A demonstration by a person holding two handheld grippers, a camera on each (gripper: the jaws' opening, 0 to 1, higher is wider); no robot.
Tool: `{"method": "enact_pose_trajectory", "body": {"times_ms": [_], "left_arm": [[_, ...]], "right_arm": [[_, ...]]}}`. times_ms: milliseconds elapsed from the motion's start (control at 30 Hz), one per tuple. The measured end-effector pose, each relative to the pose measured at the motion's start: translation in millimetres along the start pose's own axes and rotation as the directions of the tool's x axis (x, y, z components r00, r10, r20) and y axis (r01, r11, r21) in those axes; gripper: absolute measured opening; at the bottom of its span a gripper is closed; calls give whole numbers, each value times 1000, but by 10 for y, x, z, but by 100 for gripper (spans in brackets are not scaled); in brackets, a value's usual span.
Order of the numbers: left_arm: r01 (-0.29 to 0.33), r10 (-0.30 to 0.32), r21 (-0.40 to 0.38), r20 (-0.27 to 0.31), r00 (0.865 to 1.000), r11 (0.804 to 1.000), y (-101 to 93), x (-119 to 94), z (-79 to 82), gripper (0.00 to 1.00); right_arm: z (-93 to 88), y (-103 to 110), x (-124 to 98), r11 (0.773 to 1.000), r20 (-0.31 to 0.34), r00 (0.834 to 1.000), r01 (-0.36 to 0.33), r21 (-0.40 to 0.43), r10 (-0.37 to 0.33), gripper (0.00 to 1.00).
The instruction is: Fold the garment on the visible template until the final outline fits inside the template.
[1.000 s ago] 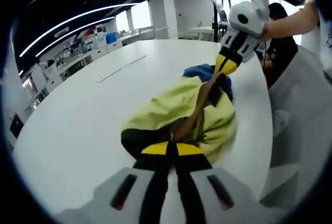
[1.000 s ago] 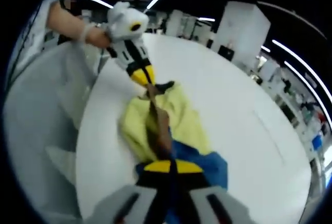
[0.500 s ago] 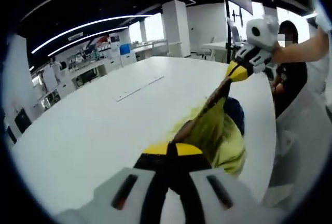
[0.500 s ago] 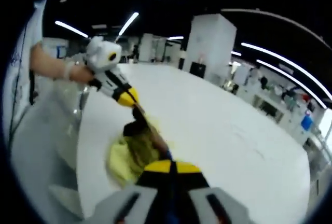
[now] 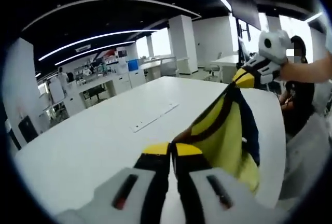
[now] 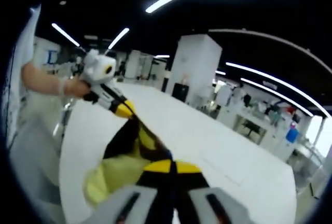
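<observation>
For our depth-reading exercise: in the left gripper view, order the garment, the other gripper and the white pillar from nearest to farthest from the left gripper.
1. Garment: clamped in the left gripper, hanging right.
2. Right gripper: upper right, holding the garment's far end.
3. White pillar: beyond the table, top centre.

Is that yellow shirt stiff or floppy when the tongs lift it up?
Probably floppy: the yellow garment sags between the left tongs and right tongs. Likely light, since two edge pinches hold it above the white table.

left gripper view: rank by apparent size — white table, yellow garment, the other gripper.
1. Round white table, largest.
2. Yellow garment with dark and blue trim, stretched between the left gripper and the right one.
3. Right gripper, white with yellow tips, smallest; it is farther off, so true size is unsure.
</observation>
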State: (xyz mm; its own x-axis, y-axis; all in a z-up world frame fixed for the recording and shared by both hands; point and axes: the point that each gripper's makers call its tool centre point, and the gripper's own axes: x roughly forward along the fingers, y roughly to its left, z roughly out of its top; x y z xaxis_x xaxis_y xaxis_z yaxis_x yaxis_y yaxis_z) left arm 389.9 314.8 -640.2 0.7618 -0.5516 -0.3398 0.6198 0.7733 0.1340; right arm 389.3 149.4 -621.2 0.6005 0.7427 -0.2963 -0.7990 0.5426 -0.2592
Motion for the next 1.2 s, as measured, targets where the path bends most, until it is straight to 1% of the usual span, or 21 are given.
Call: {"method": "enact_pose_trajectory", "body": {"times_ms": [67,100,133,267,333,400,500,600,633,667,700,733,767,800,833,933,967,1000,1067,1167,1200], "left_arm": [[-3,3,9,13,1000,1000,53,41,76,0],[-3,3,7,15,1000,1000,80,62,90,0],[-2,2,5,21,1000,1000,108,85,123,0],[0,1,-12,31,1000,1000,192,160,187,0],[2,-1,-11,36,999,1000,219,209,210,0],[16,-15,-28,38,999,999,296,319,184,0],[34,-33,-48,21,999,998,376,489,116,0],[48,-48,-53,-1,999,997,434,669,21,0],[50,-50,-54,-12,999,997,514,763,-63,0],[59,-61,-76,-21,998,995,533,855,-140,0],[63,-66,-81,-36,997,995,546,927,-212,0],[63,-67,-81,-46,997,995,556,951,-244,0],[63,-69,-88,-69,995,994,572,1035,-334,0],[65,-72,-92,-77,994,994,589,1088,-385,0],[67,-77,-97,-103,992,993,650,1176,-504,0],[71,-89,-120,-146,985,990,678,1329,-705,0],[73,-93,-129,-161,983,989,691,1368,-767,0],[73,-94,-130,-166,982,989,727,1433,-838,0],[66,-96,-154,-195,976,986,811,1510,-968,0],[64,-97,-157,-211,973,986,809,1592,-1060,0],[62,-97,-160,-218,971,985,812,1613,-1089,0]], "right_arm": [[45,-67,9,1000,13,1000,12,13,-12,0],[73,-113,19,1000,22,1000,20,20,-20,0],[88,-119,23,999,25,999,22,23,-23,0],[120,-222,82,998,29,999,44,44,-45,0],[121,-283,148,998,31,998,53,38,-54,0],[68,-367,215,997,15,998,64,45,-65,0],[-23,-521,346,993,6,996,87,73,-88,0],[-165,-648,531,993,-10,995,96,70,-96,0],[-259,-697,626,993,-30,995,97,68,-95,0],[-314,-734,695,992,-33,995,97,75,-95,0],[-413,-779,794,991,-47,995,96,95,-92,0],[-482,-803,857,991,-60,994,96,97,-91,0],[-590,-828,953,990,-79,993,95,100,-87,0],[-661,-835,1015,990,-93,992,90,105,-81,0],[-752,-855,1104,990,-109,992,81,112,-69,0],[-974,-894,1280,988,-148,988,68,136,-47,0],[-1001,-894,1299,988,-154,987,65,137,-43,0],[-1154,-911,1400,987,-184,982,59,149,-31,0],[-1241,-932,1458,985,-205,978,60,162,-25,0],[-1379,-961,1601,984,-228,973,54,172,-14,0],[-1399,-954,1608,984,-236,972,52,172,-10,0]]}}
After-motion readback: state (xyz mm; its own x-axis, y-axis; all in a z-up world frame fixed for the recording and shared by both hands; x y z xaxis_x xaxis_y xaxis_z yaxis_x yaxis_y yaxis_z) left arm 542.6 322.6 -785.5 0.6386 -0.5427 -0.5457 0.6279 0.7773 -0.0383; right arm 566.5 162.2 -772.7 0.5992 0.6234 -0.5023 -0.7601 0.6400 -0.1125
